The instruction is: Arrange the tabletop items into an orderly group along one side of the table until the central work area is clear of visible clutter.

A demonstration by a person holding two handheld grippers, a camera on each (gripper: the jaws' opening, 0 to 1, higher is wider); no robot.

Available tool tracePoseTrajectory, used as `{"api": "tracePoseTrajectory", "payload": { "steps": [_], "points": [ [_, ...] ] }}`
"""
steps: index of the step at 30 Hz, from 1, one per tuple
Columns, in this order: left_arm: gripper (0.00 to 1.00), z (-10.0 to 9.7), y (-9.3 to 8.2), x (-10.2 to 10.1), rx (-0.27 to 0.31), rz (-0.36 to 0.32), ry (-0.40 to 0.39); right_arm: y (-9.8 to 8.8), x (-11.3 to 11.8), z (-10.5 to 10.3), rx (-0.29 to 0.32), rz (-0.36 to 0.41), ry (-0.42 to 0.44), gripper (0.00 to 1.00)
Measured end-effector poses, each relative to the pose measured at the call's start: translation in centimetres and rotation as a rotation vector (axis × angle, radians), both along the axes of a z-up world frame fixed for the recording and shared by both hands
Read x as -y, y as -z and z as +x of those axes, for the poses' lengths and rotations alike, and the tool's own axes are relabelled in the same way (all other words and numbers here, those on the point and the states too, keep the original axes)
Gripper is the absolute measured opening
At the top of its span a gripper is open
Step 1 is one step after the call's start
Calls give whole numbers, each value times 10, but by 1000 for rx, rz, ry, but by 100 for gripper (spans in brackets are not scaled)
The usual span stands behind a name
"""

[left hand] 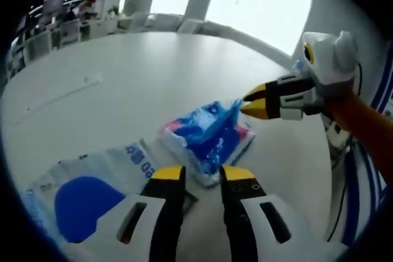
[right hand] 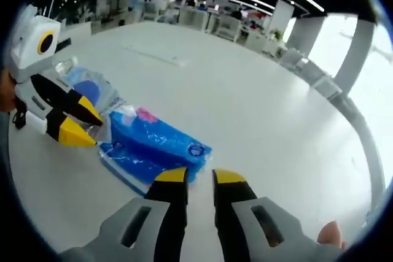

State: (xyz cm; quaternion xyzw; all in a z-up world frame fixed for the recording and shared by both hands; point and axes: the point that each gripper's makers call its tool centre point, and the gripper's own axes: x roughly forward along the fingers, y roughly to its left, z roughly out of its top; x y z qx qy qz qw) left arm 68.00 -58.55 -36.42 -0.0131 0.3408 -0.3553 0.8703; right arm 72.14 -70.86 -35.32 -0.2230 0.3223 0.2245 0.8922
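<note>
On the white surface [left hand: 141,72] lie 2 soft packs close together: a blue tissue pack [left hand: 212,136] and a clear plastic bag with a big blue patch [left hand: 86,197], the bag's edge just beside or under the tissue pack; I cannot tell which. In the left gripper view the left tool [left hand: 202,179] sits low over the gap between the 2 packs, its yellow-tipped jaws narrowly parted and holding nothing, probably lined up to pin or nudge the packs. The right tool [left hand: 252,104] comes in from the right with its tips at the raised corner of the tissue pack; the jaws look nearly closed there, but whether they pinch the wrapper I cannot tell. In the right gripper view the right tool [right hand: 199,179] shows a small gap between its jaws right at the near end of the tissue pack [right hand: 156,145], while the left tool [right hand: 77,124] hovers at the bag [right hand: 92,93]. Working from opposite ends would suit dragging both packs as 1 group toward a side. Both packs sit out on the open surface, so the tidying looks barely begun.
</note>
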Motion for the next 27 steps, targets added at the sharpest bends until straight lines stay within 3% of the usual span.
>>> {"api": "tracePoseTrajectory", "payload": {
  "steps": [11, 20, 27],
  "points": [
    [34, -5, -12, 7, 43, -9, 36, -4, 7, -11, 13, -18, -3, 24],
    [49, -13, -21, 15, 56, -32, 70, -5, 5, -23, 3, 6, -30, 42],
    [65, -18, -22, 19, 60, -46, 110, 2, -5, -34, -34, 42, -75, 62]
  ]
}}
